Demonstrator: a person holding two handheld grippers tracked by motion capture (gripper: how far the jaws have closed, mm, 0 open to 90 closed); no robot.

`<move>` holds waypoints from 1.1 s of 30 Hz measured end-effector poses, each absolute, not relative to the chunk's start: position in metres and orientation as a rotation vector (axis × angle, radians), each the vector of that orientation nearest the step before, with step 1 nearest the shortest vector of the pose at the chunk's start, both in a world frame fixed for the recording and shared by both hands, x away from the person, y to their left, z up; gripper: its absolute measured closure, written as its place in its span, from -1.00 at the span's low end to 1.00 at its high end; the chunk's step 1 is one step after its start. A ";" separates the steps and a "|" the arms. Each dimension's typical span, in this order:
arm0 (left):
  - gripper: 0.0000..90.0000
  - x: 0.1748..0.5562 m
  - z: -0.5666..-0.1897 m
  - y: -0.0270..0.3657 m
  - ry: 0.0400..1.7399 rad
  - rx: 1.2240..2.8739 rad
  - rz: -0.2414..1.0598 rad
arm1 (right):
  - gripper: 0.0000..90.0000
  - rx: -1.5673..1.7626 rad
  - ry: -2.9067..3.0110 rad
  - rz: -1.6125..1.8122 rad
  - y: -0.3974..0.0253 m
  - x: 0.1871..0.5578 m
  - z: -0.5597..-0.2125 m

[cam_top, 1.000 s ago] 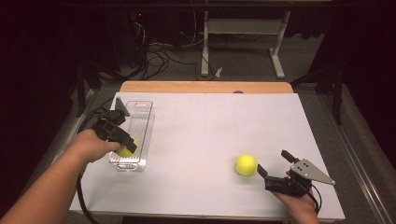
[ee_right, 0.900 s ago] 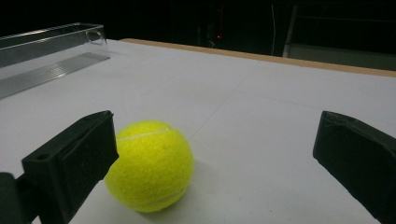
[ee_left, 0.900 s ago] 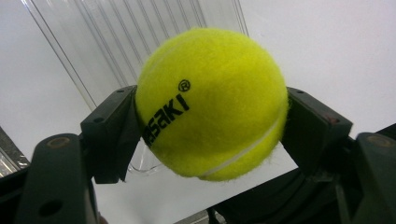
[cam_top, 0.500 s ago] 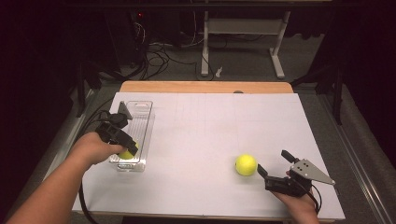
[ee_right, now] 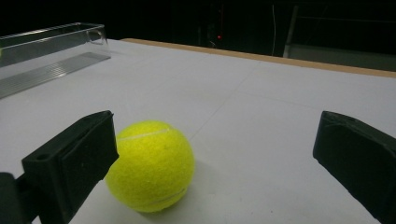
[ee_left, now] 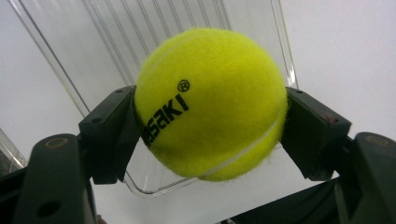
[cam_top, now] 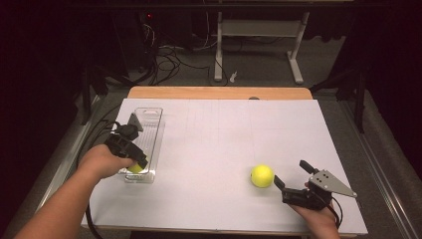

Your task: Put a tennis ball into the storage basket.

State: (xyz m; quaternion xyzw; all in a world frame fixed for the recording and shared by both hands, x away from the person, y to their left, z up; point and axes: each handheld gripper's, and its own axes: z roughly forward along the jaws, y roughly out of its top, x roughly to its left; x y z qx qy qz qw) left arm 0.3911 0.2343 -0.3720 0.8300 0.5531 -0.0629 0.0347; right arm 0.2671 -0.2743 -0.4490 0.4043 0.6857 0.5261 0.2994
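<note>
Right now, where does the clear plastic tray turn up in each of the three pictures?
High view: the clear tray lies at the table's left, long side running away from the person.
Left gripper view: its ribbed floor lies behind the tennis ball clamped in the jaws.
Right gripper view: far upper left.
Shared landmark: the white table.

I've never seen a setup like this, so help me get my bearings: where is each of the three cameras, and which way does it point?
High view: above the person's side, looking forward and down on the white table; both forearms and tongs show.
Left gripper view: on the left tongs, looking along black jaws clamped on a tennis ball over the clear tray.
Right gripper view: on the right tongs, low across the table; jaws open around a second ball.
Shared: the high view shows the tray and the second ball too.
</note>
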 end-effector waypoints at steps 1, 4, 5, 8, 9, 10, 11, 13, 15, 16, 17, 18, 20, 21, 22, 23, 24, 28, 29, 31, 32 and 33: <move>-0.41 0.391 -0.373 0.234 1.699 2.558 -0.195 | -0.99 1.074 1.822 1.396 -0.274 0.267 -0.449; -0.41 0.392 -0.371 0.233 1.698 2.558 -0.195 | -0.99 1.076 1.821 1.397 -0.274 0.267 -0.449; -0.41 0.392 -0.370 0.233 1.703 2.547 -0.187 | -0.99 1.073 1.822 1.396 -0.274 0.267 -0.449; -0.41 0.392 -0.367 0.234 1.703 2.552 -0.174 | -0.99 1.074 1.821 1.397 -0.273 0.267 -0.449; -0.41 0.392 -0.365 0.234 1.703 2.552 -0.175 | -0.99 1.073 1.822 1.396 -0.273 0.267 -0.449; -0.41 0.391 -0.364 0.235 1.703 2.542 -0.170 | -0.99 1.074 1.821 1.397 -0.273 0.267 -0.449; -0.41 0.392 -0.362 0.235 1.703 2.540 -0.170 | -0.99 1.074 1.821 1.397 -0.274 0.267 -0.449; -0.41 0.391 -0.359 0.236 1.703 2.539 -0.169 | -0.99 1.075 1.820 1.396 -0.274 0.267 -0.449; -0.41 0.390 -0.359 0.236 1.698 2.536 -0.175 | -0.99 1.074 1.821 1.396 -0.273 0.267 -0.449; -0.41 0.390 -0.359 0.237 1.699 2.538 -0.172 | -0.99 1.072 1.822 1.398 -0.273 0.267 -0.449; -0.41 0.390 -0.359 0.237 1.700 2.539 -0.171 | -0.99 1.071 1.822 1.397 -0.273 0.267 -0.449; -0.41 0.390 -0.359 0.237 1.697 2.534 -0.178 | -0.99 1.071 1.823 1.397 -0.273 0.267 -0.449; -0.41 0.390 -0.360 0.237 1.699 2.539 -0.169 | -0.99 1.076 1.824 1.397 -0.273 0.267 -0.449; -0.41 0.390 -0.360 0.237 1.701 2.538 -0.171 | -0.99 1.075 1.823 1.397 -0.274 0.267 -0.449; -0.41 0.391 -0.360 0.237 1.701 2.539 -0.172 | -0.99 1.074 1.822 1.397 -0.274 0.267 -0.449; -0.42 0.391 -0.360 0.236 1.698 2.544 -0.173 | -0.99 1.073 1.822 1.398 -0.274 0.267 -0.449; -0.42 0.391 -0.360 0.236 1.698 2.542 -0.174 | -0.99 1.074 1.822 1.399 -0.274 0.267 -0.449; -0.42 0.391 -0.361 0.235 1.691 2.546 -0.169 | -0.99 1.073 1.815 1.402 -0.275 0.267 -0.448; -0.42 0.391 -0.362 0.235 1.694 2.546 -0.168 | -0.99 1.075 1.814 1.404 -0.275 0.267 -0.448; -0.42 0.390 -0.362 0.234 1.692 2.553 -0.160 | -0.99 1.074 1.815 1.404 -0.275 0.267 -0.448; -0.43 0.391 -0.362 0.233 1.683 2.554 -0.175 | -0.99 1.074 1.815 1.404 -0.275 0.267 -0.448; -0.48 0.391 -0.360 0.233 1.679 2.546 -0.196 | -0.99 1.073 1.815 1.404 -0.275 0.267 -0.448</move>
